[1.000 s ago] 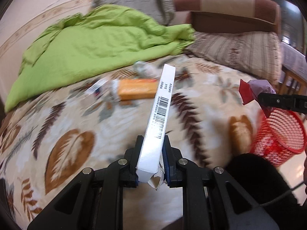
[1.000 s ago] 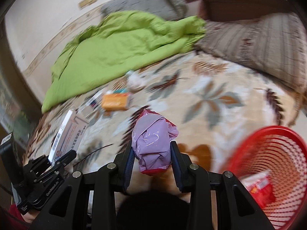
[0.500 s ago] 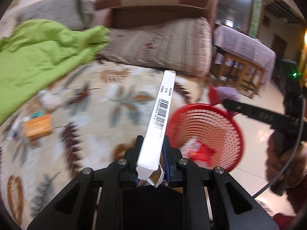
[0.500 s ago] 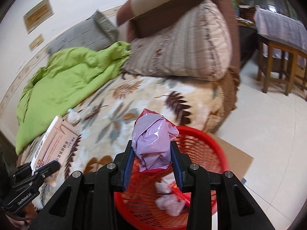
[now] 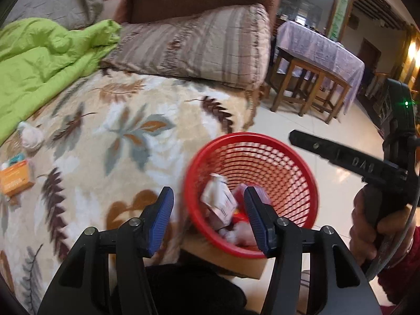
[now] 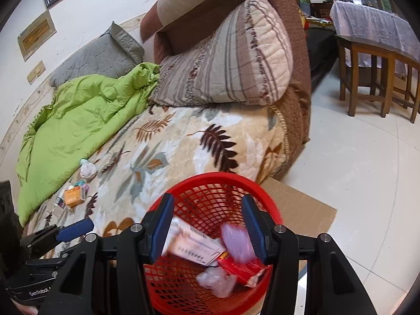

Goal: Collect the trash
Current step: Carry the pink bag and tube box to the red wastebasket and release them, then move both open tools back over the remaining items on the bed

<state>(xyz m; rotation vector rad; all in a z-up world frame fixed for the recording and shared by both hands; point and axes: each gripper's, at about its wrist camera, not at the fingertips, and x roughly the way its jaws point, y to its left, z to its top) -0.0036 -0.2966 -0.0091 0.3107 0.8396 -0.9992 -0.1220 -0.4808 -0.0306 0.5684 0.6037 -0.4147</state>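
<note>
A red mesh basket (image 5: pixel 237 138) (image 6: pixel 210 178) stands on the floor against the bed's edge. In it lie a white carton (image 5: pixel 219 203) (image 6: pixel 195 246), a purple plastic bag (image 6: pixel 235 237), a red wrapper (image 6: pixel 244 267) and clear plastic (image 6: pixel 218 281). My left gripper (image 5: pixel 207 210) hangs open over the basket's near rim, holding nothing. Directly above the basket my right gripper (image 6: pixel 207 218) is open too, with empty fingers. An orange box (image 5: pixel 15 179) (image 6: pixel 74 196) and a crumpled tissue (image 5: pixel 30 136) (image 6: pixel 88 169) lie on the leaf-patterned blanket (image 5: pixel 126 120).
A green quilt (image 6: pixel 78 110) and a striped pillow (image 6: pixel 225 63) cover the bed's far side. Flat cardboard (image 6: pixel 302 204) lies under the basket on the tiled floor. Wooden stools and a cloth-covered table (image 5: pixel 320 50) stand to the right. A hand (image 5: pixel 372 225) holds the right gripper's handle.
Both grippers swung from the bed to above the basket and opened. The white carton left my left gripper and the purple bag left my right; both now lie in the basket.
</note>
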